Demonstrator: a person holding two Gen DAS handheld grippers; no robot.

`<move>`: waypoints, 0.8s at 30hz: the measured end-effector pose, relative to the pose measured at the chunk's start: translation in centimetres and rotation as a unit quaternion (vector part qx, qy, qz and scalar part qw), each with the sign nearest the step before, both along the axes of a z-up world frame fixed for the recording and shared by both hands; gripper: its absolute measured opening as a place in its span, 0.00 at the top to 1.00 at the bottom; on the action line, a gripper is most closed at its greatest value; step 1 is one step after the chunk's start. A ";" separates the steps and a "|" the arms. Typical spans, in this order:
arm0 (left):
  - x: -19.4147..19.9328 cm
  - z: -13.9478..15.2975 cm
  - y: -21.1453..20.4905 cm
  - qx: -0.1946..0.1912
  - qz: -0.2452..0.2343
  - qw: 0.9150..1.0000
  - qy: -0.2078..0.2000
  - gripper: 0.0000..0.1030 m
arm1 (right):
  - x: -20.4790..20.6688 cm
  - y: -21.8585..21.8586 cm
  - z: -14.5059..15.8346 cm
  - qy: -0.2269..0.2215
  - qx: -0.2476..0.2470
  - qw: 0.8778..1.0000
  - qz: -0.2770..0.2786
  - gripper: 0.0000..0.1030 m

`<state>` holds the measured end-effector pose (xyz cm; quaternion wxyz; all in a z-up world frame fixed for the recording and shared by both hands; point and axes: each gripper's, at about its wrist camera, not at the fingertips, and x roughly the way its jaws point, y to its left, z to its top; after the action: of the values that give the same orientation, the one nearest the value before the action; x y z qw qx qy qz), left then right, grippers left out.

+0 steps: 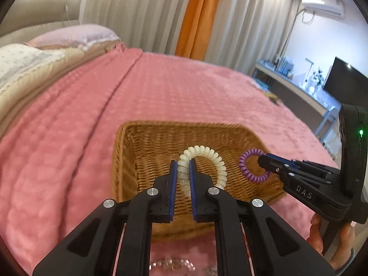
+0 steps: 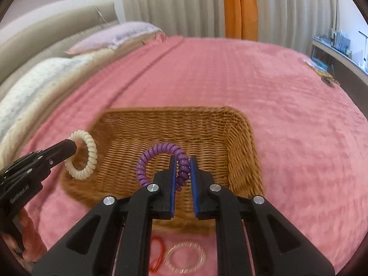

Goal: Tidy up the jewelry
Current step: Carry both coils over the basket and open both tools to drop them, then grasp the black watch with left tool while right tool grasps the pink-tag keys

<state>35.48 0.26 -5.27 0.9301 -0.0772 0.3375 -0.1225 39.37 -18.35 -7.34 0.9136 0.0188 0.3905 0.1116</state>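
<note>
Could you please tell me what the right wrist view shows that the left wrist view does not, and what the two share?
Only the right wrist view shows a thin red loop and a clear beaded ring on the pink blanket near the camera. Only the left wrist view shows the black television screen and white air conditioner. Both show the woven wicker basket, the left gripper shut on the cream spiral coil band and the right gripper shut on the purple spiral coil band.

The wicker basket [image 2: 243,142] is open at the top, its raised walls bounding entry from the sides. Bare pink blanket [image 2: 287,115] is seen far and right — near the basket, a red band [image 2: 157,253] and a clear bracelet [image 2: 185,256] lie in the way.
</note>
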 end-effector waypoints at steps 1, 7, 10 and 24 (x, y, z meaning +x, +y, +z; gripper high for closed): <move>0.4 -0.4 -0.2 0.003 0.000 1.000 0.005 0.92 | 0.6 0.1 -0.5 0.009 -0.005 1.000 -0.003 0.91; 2.4 -2.5 -0.6 0.024 -0.003 0.999 0.038 0.92 | 2.4 0.7 -2.9 0.045 -0.022 0.999 -0.004 0.91; 2.5 -3.0 -0.6 0.028 -0.002 0.999 0.047 0.91 | 2.2 0.8 -3.4 0.052 -0.026 0.998 -0.004 0.91; -3.3 1.1 0.9 -0.009 -0.019 1.000 0.008 0.55 | -4.6 -1.3 1.8 0.002 -0.002 1.000 0.002 0.58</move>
<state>32.17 1.13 -4.21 0.9242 -0.0804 0.3450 -0.1424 34.78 -19.65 -5.56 0.9127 0.0159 0.3926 0.1126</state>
